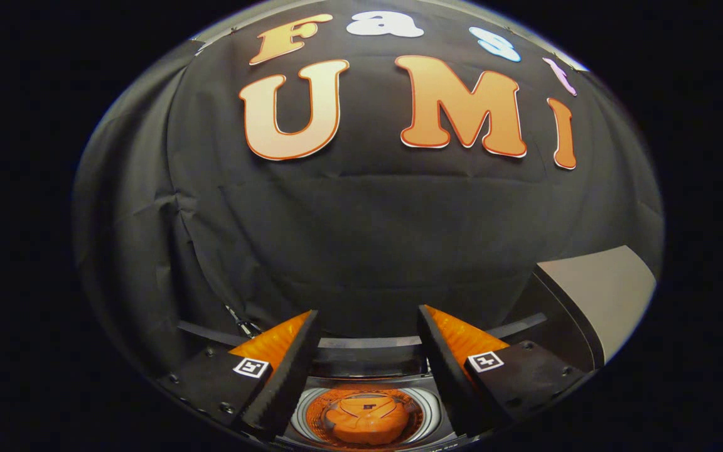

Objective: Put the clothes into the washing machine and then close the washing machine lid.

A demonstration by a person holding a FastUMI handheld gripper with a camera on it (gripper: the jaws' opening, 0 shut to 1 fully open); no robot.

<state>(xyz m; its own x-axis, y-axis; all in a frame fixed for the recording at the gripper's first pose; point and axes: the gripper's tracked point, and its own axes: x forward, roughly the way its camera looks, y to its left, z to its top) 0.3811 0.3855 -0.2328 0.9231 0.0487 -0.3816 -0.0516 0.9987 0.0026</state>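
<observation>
black cloth backs the booth while the gripper point(368, 370) hangs with jaws apart and empty above the washing machine point(368, 376), the orange clothes point(366, 419) already in its drum, so closing the raised lid point(600, 295) looks next.

Drum point(311, 414): below and between the fingers, which stand apart with nothing held.
Clothes point(364, 419): inside drum.
Lid point(600, 295): raised, right of drum.
Booth wall point(361, 238): behind washing machine point(368, 361).

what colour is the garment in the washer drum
Orange, seen in the gripper view: the garment lies in the drum, between the open fingers.
</observation>
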